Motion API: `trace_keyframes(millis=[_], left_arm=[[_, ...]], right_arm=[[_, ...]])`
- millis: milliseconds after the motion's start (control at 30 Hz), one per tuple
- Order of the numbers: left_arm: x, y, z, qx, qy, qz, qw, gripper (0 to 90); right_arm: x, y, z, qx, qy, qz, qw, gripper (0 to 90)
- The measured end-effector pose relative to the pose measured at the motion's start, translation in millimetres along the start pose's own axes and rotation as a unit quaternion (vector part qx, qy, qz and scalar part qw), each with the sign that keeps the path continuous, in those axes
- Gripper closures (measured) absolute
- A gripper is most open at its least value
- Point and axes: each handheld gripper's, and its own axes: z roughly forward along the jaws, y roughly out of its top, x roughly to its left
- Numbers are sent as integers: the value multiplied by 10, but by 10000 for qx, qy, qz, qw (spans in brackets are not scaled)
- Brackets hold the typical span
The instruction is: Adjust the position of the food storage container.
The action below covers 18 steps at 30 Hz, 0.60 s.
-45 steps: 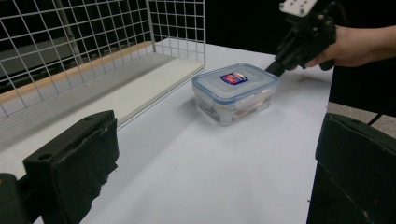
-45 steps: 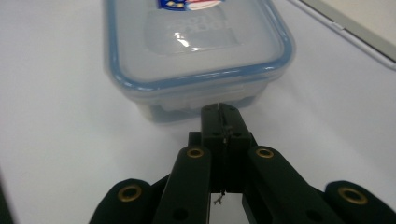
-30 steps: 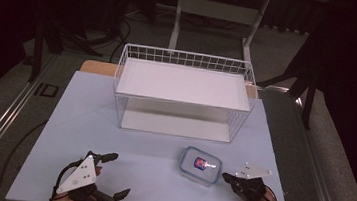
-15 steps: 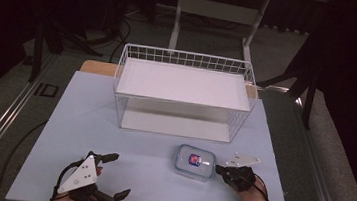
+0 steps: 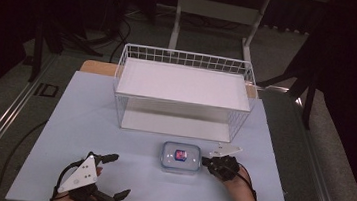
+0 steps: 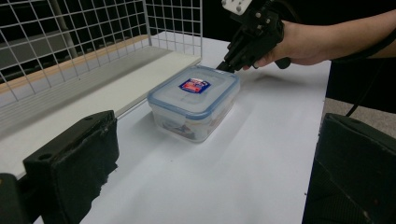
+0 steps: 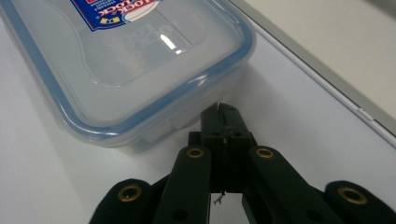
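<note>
L gripper [image 5: 110, 176]: is resting low at the near-left part of the table [image 5: 89, 121], jaws standing wide apart w/ nothing between them. It is touching nothing and is well apart from the box.

Container [image 5: 181, 158]: clear plastic box w/ blue-rimmed snap lid and a small red-blue label on top. It is sitting flat on the table, just in front of the wire basket [image 5: 182, 93], approx. in the middle between both hands. Lid is looking closed; something is lying inside, but it is too blurred to name.

Basket: white wire, standing behind the box, nothing inside that I am seeing.

R gripper [image 5: 205, 159]: jaws are pressed together to a narrow tip, holding nothing. The closed tip is meeting the right short side of the box, just under the lid rim. In the right gripper view the tip [image 7: 220, 108] is looking as touching the box wall, though a thin gap is possible there.

Step in hand: judging from this, the R gripper is nudging the box sideways toward the left w/ the closed tip, not grasping it.

Next move: prob. is needing a level, slow push low on the wall, so the tip is not slipping under the rim or tipping the box. For lifting into the basket, the jaws are first needing to open wider than the box.
</note>
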Motion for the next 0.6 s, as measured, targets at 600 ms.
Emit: trace_keyframes(millis=[600], left_arm=[[-4, -9, 17, 29, -76, -42, 10000, 5]], right_arm=[[142, 100, 96, 2, 96, -94, 9999, 900]])
